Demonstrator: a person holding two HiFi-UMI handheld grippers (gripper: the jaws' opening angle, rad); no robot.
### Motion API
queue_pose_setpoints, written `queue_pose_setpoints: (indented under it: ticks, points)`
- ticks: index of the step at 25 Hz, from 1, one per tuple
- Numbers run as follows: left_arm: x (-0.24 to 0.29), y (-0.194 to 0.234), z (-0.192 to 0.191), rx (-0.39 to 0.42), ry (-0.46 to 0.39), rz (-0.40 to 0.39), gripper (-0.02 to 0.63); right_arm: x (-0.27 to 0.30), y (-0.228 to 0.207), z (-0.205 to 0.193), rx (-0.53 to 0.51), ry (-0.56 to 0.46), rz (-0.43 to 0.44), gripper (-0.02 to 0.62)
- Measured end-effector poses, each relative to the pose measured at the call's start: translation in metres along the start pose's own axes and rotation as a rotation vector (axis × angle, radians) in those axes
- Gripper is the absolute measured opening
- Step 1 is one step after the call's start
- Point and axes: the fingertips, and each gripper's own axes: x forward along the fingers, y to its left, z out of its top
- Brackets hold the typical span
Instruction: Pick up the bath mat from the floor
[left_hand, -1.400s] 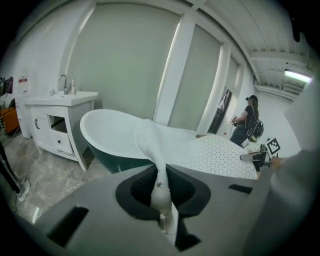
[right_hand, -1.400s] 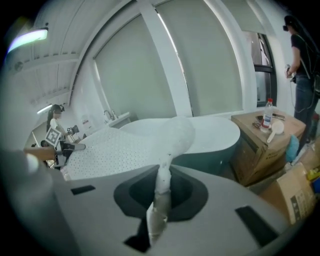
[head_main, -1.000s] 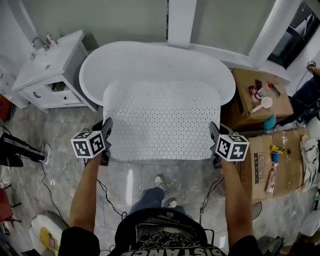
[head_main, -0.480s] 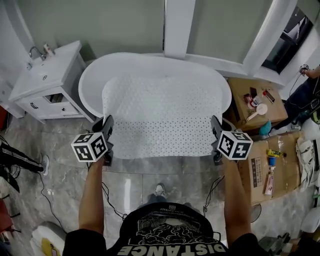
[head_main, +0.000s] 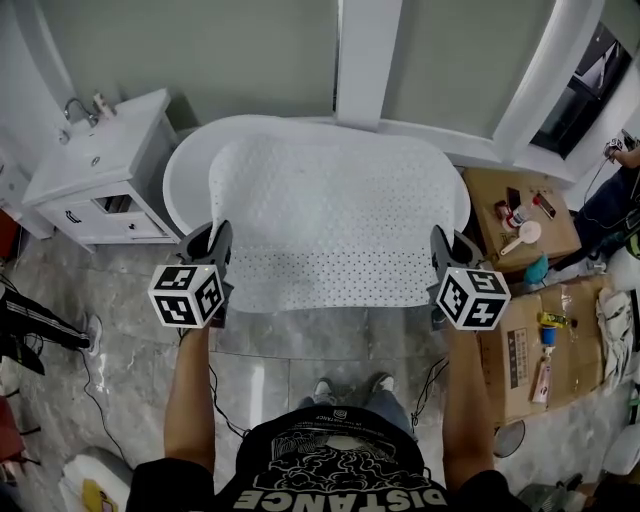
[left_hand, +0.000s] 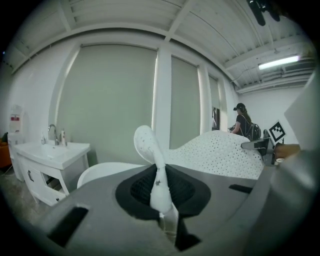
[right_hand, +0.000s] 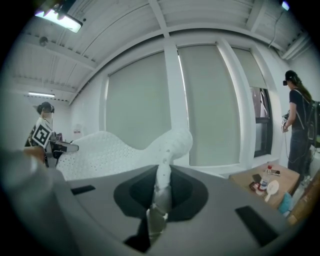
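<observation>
Two handheld grippers hold a white perforated bath mat (head_main: 330, 220) spread out in the air between them, seen from my head camera looking steeply down. My left gripper (head_main: 220, 238) has its jaws clamped on the mat's near left corner. My right gripper (head_main: 437, 242) has its jaws clamped on the near right corner. In each gripper view a thin fold of white mat stands pinched between the closed jaws, and the rest of the sheet billows away toward the other gripper. The mat is off the grey marble floor (head_main: 260, 345) and hides most of a white oval bathtub (head_main: 185, 165) beneath it. A white vanity (head_main: 95, 150) with a sink stands left of the tub. Cardboard boxes (head_main: 515, 215) with small items on top sit to the right. My shoes (head_main: 322, 388) show on the floor below.
</observation>
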Motion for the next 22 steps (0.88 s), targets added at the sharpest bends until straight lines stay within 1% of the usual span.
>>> queue_pose_setpoints:
  ticks: [4,9,13,22]
  points:
    - [0.007,-0.001,0.014,0.003,-0.032,0.03,0.035,0.005,-0.01,0.015,-0.006,-0.045,-0.011,0.023]
    - [0.021,-0.007,0.023,0.023,-0.047,0.065,0.035,0.017,-0.024,0.025,-0.04,-0.069,0.005,0.023]
    - [0.033,-0.009,0.031,0.024,-0.06,0.096,0.035,0.031,-0.034,0.037,-0.069,-0.086,0.019,0.023]
    - [0.054,-0.004,0.054,0.058,-0.078,0.153,0.037,0.059,-0.048,0.063,-0.067,-0.126,0.053,0.024]
